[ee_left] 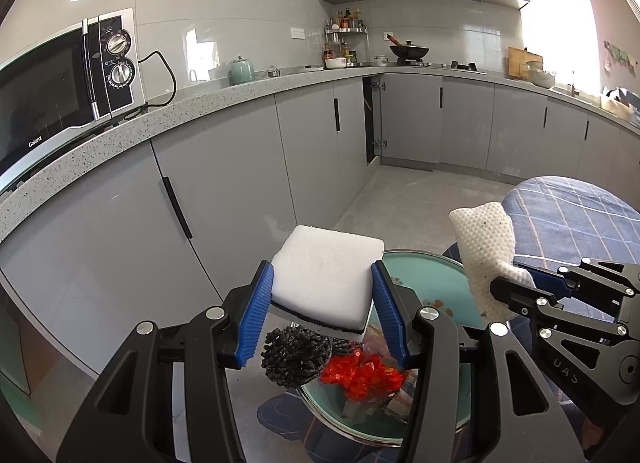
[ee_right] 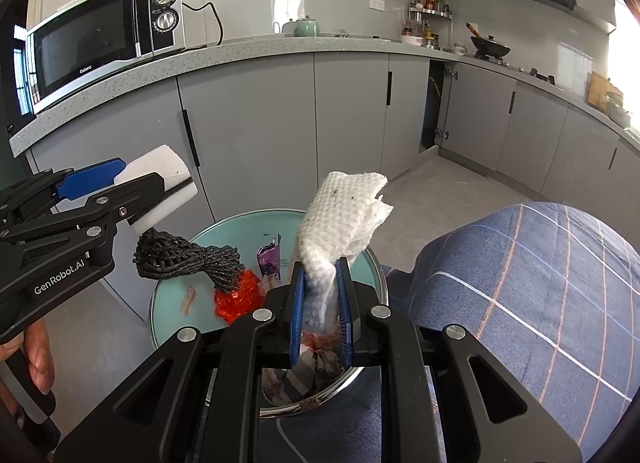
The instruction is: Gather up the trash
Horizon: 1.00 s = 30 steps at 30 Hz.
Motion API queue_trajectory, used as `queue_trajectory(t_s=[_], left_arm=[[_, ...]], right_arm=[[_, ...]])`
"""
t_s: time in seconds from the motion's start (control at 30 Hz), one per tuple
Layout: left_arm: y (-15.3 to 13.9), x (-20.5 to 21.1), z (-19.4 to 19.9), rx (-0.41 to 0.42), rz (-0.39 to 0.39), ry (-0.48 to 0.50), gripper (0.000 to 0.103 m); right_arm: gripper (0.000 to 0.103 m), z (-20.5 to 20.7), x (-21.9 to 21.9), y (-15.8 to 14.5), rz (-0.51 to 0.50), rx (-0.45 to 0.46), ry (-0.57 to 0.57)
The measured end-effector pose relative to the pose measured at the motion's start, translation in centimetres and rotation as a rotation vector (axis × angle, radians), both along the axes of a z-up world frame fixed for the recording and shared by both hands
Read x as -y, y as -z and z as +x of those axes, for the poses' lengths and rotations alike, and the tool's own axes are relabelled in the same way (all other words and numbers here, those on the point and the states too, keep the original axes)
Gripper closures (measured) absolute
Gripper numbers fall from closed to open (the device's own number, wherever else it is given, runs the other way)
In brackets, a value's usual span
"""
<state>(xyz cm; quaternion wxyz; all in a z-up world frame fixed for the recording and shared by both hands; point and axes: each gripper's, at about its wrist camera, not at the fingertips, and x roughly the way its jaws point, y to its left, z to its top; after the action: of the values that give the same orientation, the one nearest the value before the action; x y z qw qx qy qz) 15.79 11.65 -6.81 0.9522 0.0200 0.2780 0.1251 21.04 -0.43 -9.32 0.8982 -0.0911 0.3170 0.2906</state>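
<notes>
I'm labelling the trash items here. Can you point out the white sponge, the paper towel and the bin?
white sponge (ee_left: 326, 277), left wrist view, its top face.
paper towel (ee_right: 340, 215), right wrist view, its dimpled upper part.
bin (ee_right: 168, 315), right wrist view, its teal inner wall.

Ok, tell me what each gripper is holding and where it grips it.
The left gripper clamps a white sponge by its two side edges. The right gripper pinches a crumpled white cloth near its lower end.
</notes>
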Motion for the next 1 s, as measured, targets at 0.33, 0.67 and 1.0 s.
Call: queue_trajectory(t_s=[0.33, 0.67, 1.0], left_arm=[[0.0, -0.5, -0.2, 0.01, -0.008, -0.023, 0.042], [-0.8, -0.6, -1.2, 0.064, -0.005, -0.073, 0.006], [-1.4, 1.1, -3.2, 0.106, -0.009, -0.056, 0.006]], right_arm=[[0.067, 0.2, 0.5, 0.1, 0.01, 0.008, 0.01], [0.029, -1.2, 4.0, -1.1, 0.08, 0.037, 0.098], [0.022, -4.5, 7.5, -3.0, 0.127, 0.111, 0.154]])
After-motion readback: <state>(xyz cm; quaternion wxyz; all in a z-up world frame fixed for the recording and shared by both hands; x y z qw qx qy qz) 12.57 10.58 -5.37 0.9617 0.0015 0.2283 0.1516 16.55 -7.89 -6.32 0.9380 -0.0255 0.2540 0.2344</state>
